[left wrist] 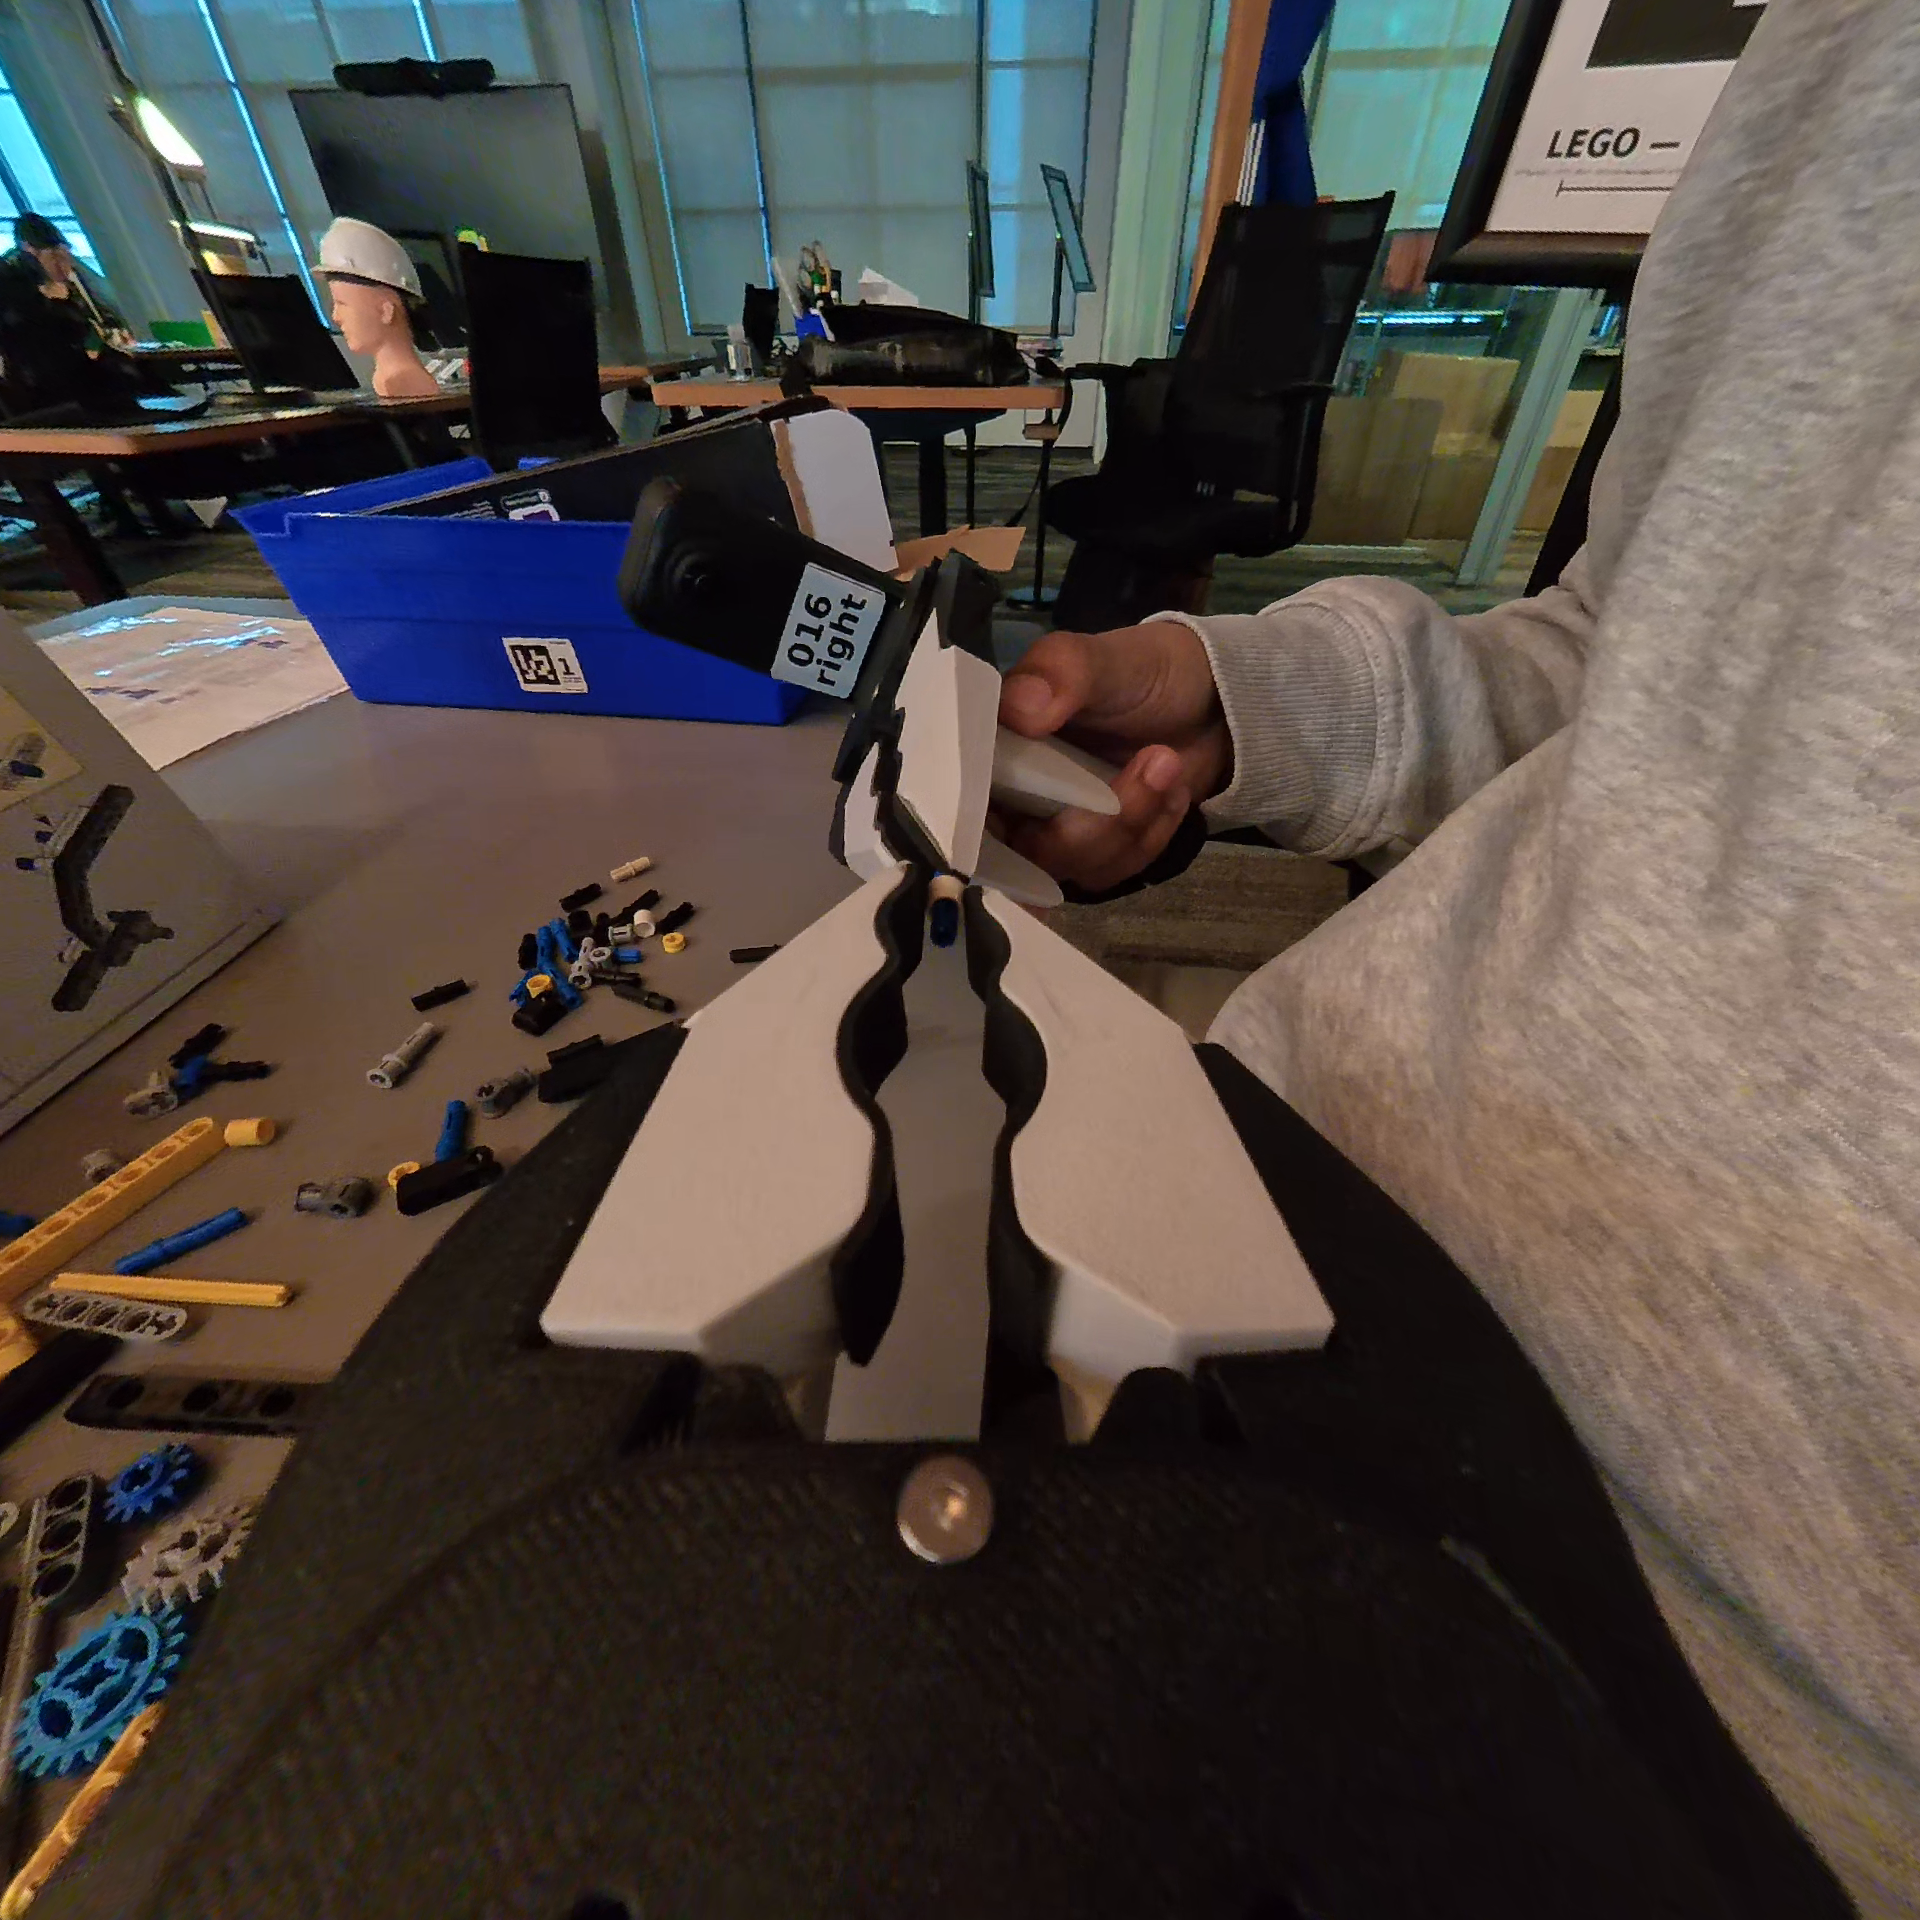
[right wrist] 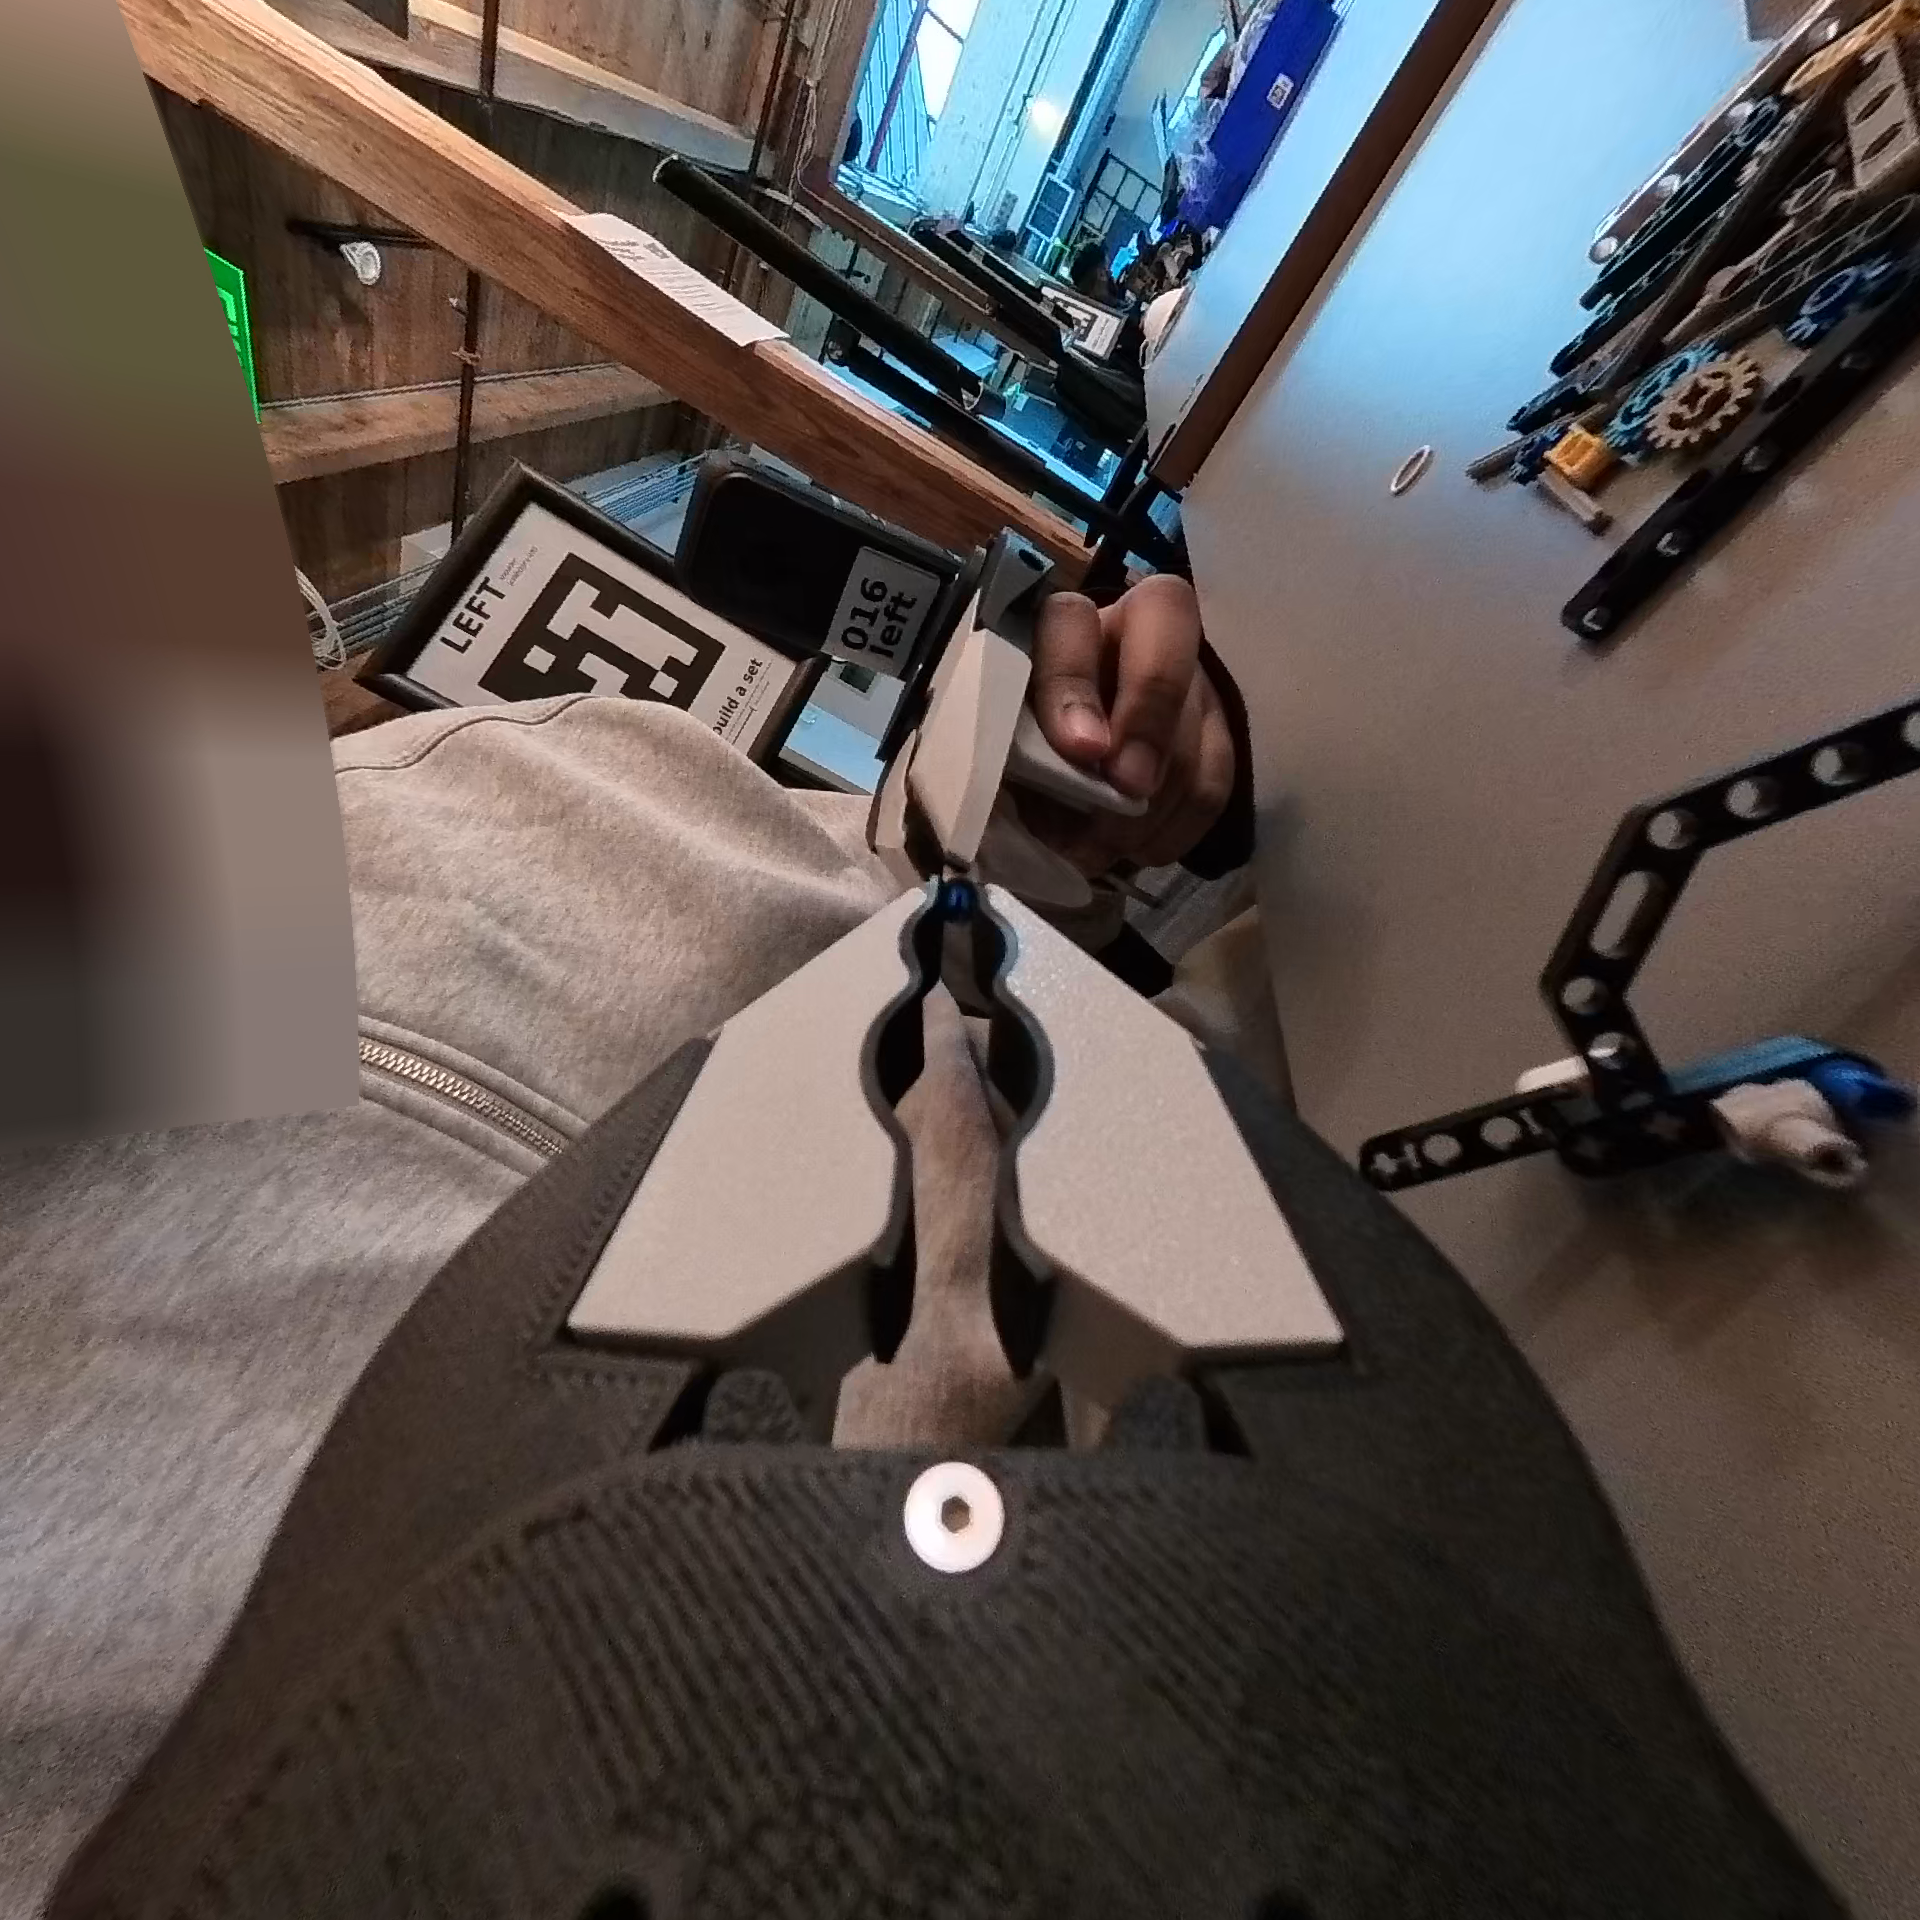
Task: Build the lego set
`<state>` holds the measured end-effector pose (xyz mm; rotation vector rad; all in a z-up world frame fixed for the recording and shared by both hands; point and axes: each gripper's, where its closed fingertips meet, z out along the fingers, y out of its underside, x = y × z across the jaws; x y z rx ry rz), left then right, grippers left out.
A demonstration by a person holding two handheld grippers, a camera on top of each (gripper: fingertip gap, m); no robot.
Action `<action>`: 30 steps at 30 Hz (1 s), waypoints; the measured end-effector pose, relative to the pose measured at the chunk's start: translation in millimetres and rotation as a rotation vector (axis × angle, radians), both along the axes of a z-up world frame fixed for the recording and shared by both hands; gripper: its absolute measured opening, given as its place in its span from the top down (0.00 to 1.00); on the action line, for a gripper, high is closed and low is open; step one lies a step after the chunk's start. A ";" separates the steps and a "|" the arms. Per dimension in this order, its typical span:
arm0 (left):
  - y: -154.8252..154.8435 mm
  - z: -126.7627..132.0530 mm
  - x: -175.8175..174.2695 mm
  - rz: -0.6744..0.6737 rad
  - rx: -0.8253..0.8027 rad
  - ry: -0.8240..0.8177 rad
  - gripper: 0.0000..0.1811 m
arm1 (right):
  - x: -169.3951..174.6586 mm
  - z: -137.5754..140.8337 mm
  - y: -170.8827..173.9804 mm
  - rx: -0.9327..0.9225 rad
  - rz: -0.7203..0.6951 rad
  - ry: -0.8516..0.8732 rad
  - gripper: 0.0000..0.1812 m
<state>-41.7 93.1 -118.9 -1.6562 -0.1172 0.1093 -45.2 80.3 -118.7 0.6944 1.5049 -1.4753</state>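
Note:
My left gripper and my right gripper meet tip to tip in the air in front of the person's grey sweatshirt. A small blue pin with a white end sits between the tips and also shows in the right wrist view. Both grippers' jaws are nearly closed, pinching at this pin. The right gripper comes down from above in the left wrist view. The left gripper faces me in the right wrist view. A black angled beam assembly with a blue part lies on the table.
Loose small pins, yellow beams and blue gears lie on the grey table. An instruction booklet stands at the left, a blue bin behind. More gears and beams lie farther off. Both grippers' tips are close together, under 4 cm apart.

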 end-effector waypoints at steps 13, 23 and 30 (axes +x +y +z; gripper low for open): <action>0.6 0.4 0.2 -0.002 -0.012 0.018 0.97 | 1.2 0.5 0.5 -0.008 0.011 -0.021 0.99; 2.6 -2.3 -1.5 0.036 -0.052 0.066 0.97 | -1.2 -2.1 1.9 0.003 0.001 -0.039 0.99; 2.6 -3.0 -1.7 0.049 -0.067 0.114 0.97 | -1.0 -2.6 1.6 -0.002 0.007 -0.066 0.99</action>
